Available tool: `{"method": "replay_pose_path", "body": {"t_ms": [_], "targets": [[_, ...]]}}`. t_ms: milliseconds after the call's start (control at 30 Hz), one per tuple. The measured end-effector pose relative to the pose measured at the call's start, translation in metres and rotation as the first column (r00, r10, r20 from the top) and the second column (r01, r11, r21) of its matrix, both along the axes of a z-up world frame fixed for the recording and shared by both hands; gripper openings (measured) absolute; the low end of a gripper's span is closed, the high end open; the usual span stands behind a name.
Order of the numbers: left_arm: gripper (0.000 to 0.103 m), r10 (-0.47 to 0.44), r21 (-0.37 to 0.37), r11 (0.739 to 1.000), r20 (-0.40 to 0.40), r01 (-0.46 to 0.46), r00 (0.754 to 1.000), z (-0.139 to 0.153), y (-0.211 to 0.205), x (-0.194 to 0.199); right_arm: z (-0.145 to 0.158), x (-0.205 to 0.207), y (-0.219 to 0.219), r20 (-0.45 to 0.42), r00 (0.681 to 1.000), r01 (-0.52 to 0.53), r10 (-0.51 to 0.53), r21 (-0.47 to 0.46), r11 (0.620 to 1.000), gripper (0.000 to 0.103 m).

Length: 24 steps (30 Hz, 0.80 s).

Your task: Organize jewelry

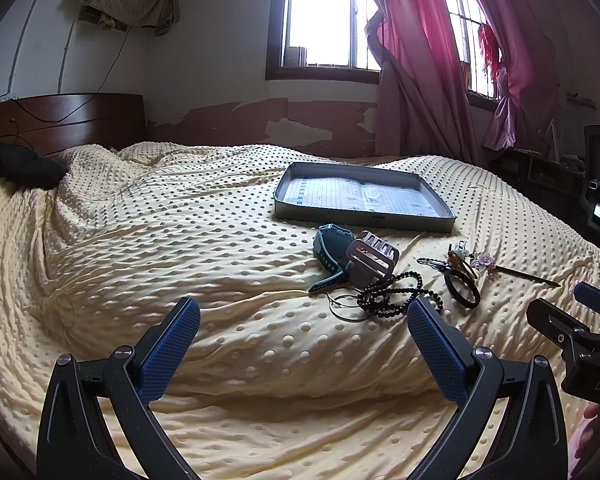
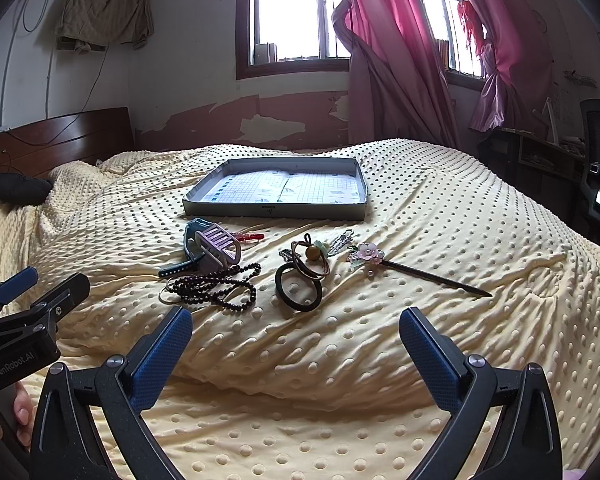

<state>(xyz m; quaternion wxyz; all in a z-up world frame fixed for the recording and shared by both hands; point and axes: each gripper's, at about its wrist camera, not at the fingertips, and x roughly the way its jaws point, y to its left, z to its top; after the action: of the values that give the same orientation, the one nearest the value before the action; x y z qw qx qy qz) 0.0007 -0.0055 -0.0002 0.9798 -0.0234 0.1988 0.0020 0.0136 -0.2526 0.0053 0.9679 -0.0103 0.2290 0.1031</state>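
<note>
While both my grippers, left [image 1: 303,332] and right [image 2: 296,340], hover spread wide and empty over the blanket [image 2: 340,360], beads [image 2: 216,286], hair ties [image 2: 299,286] and hairpin [image 2: 420,272] sit near the tray [image 2: 276,210].

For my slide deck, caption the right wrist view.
Open right gripper faces beads, hair ties and flower hairpin before an empty tray.

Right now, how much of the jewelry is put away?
None yet. The tray on the bed holds no jewelry. Both tongs, left and right, are open and empty. Still waiting on the blanket: bead bracelet, black hair tie, flower hairpin, watch.
</note>
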Motion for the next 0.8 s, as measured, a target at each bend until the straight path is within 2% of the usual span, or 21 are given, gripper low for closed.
{"method": "replay_pose_path", "body": {"t_ms": [200, 333, 500, 667, 767, 800], "targets": [[0.102, -0.002, -0.001, 1.0, -0.001, 0.002, 1.0, 0.0, 0.0, 0.0, 0.001, -0.002, -0.002, -0.002, 1.0, -0.003, 0.003, 0.006, 1.0, 0.103], [0.101, -0.045, -0.018, 0.999, -0.014, 0.044, 0.999, -0.001, -0.001, 0.002, 0.004, -0.002, -0.009, -0.033, 0.999, -0.02, 0.021, 0.037, 0.999, 0.103], [0.101, -0.079, -0.004, 0.997, -0.048, 0.078, 0.996, -0.004, -0.002, 0.008, 0.021, 0.009, -0.026, -0.067, 0.997, -0.037, 0.044, 0.099, 0.994, 0.103], [0.101, -0.129, -0.023, 0.992, -0.094, 0.128, 0.987, -0.008, 0.002, 0.024, 0.034, 0.033, -0.034, -0.119, 0.989, -0.076, 0.085, 0.072, 0.994, 0.103], [0.101, -0.166, -0.034, 0.986, -0.104, 0.163, 0.981, -0.01, 0.003, 0.035, 0.04, 0.05, -0.03, -0.144, 0.979, -0.141, 0.142, 0.016, 0.99, 0.095], [0.101, -0.182, -0.034, 0.983, -0.109, 0.18, 0.977, -0.01, 0.002, 0.039, 0.041, 0.057, -0.028, -0.152, 0.975, -0.166, 0.164, -0.003, 0.986, 0.088]]}}
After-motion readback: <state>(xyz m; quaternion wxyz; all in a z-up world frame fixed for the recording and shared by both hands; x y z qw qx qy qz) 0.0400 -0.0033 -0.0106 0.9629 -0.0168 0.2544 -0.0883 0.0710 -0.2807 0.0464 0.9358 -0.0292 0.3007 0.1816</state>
